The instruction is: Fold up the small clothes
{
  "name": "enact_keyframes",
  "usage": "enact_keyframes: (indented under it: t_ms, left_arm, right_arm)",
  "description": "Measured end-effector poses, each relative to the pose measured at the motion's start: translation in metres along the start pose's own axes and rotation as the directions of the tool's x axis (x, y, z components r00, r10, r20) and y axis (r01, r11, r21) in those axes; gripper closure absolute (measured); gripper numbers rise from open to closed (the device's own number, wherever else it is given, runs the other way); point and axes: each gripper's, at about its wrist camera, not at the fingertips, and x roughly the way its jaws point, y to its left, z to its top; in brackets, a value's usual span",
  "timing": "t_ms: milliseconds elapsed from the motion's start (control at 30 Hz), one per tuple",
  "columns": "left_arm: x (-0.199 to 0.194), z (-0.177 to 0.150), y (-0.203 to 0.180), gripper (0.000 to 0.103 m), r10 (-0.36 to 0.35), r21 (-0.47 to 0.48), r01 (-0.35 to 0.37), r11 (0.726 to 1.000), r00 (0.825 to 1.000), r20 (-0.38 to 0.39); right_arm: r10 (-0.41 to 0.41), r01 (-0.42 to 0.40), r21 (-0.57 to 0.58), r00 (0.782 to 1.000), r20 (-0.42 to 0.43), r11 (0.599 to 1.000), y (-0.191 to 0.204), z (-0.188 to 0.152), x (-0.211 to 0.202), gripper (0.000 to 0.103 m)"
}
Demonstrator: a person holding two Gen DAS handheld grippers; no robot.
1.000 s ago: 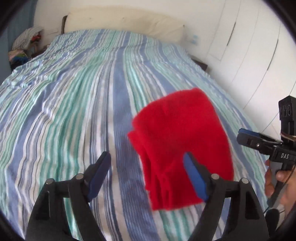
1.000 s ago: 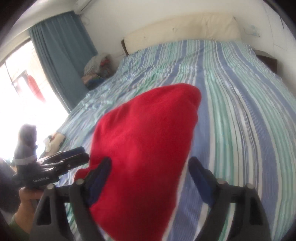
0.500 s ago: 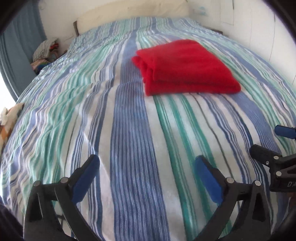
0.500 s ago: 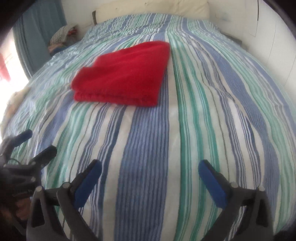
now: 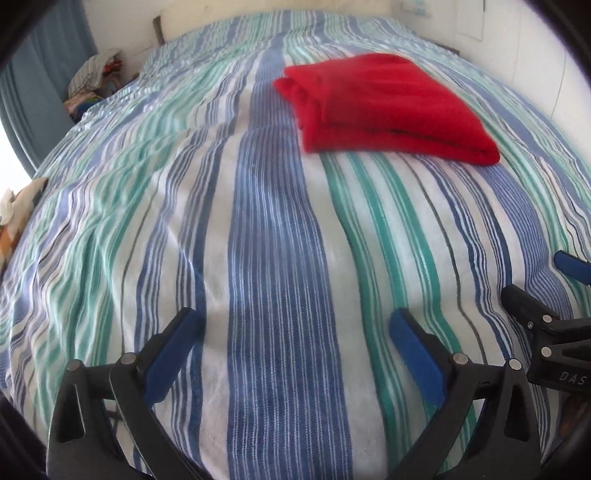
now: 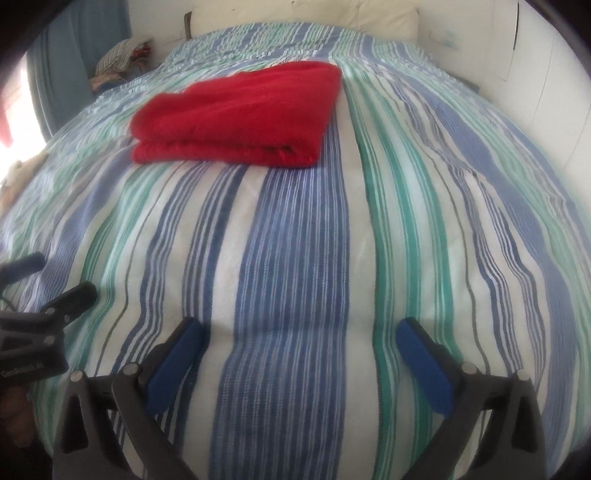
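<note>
A red garment (image 5: 384,107) lies folded into a thick rectangle on the striped bedspread (image 5: 273,258), far ahead of both grippers. In the right wrist view the same red garment (image 6: 243,118) sits left of centre on the bedspread (image 6: 303,258). My left gripper (image 5: 291,325) is open above bare bedspread near the bed's front, nothing between its blue pads. My right gripper (image 6: 299,336) is open as well, and empty. Each gripper shows at the edge of the other's view: the right gripper (image 5: 535,284) and the left gripper (image 6: 62,277).
A pale headboard (image 6: 369,18) and white wall panels (image 5: 535,55) bound the bed at the back and right. A pile of clothes (image 5: 92,77) sits at the back left beside a blue curtain (image 5: 33,92). A small soft item (image 5: 18,199) lies at the left edge.
Both grippers let go of the red garment, opened fully and pulled back and down toward the bed's front. The garment now rests folded on the bedspread, far from them.
</note>
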Motion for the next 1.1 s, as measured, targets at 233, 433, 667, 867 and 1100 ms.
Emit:
enact_keyframes:
  t_ms: [233,433,667,867,1100]
  left_arm:
    - [0.006,0.001,-0.001,0.0,-0.009,0.005,0.009,1.0,1.0,-0.016]
    - [-0.026,0.012,0.012,0.0,0.004,-0.012,-0.004,1.0,0.999,0.046]
    - [-0.117,0.044,0.036,0.0,-0.026,-0.051,0.041,0.998,0.966,0.258]
    - [-0.151,0.047,0.037,0.0,-0.023,0.009,0.021,1.0,0.952,0.305]
    - [-0.162,0.04,0.032,0.0,-0.015,-0.034,0.026,0.999,0.958,0.288]
  right_arm:
    - [-0.004,0.004,-0.006,1.0,-0.013,1.0,0.002,0.002,0.002,0.0]
    - [0.042,-0.042,0.038,0.999,-0.014,0.998,-0.005,0.017,-0.024,0.0]
    - [0.006,-0.003,-0.019,0.989,0.147,1.0,0.008,0.047,-0.117,0.0]
    - [-0.041,0.054,-0.06,0.979,0.201,0.997,0.024,0.059,-0.166,0.0]
    - [-0.045,0.055,-0.044,0.976,0.214,0.997,0.027,0.054,-0.189,0.0]
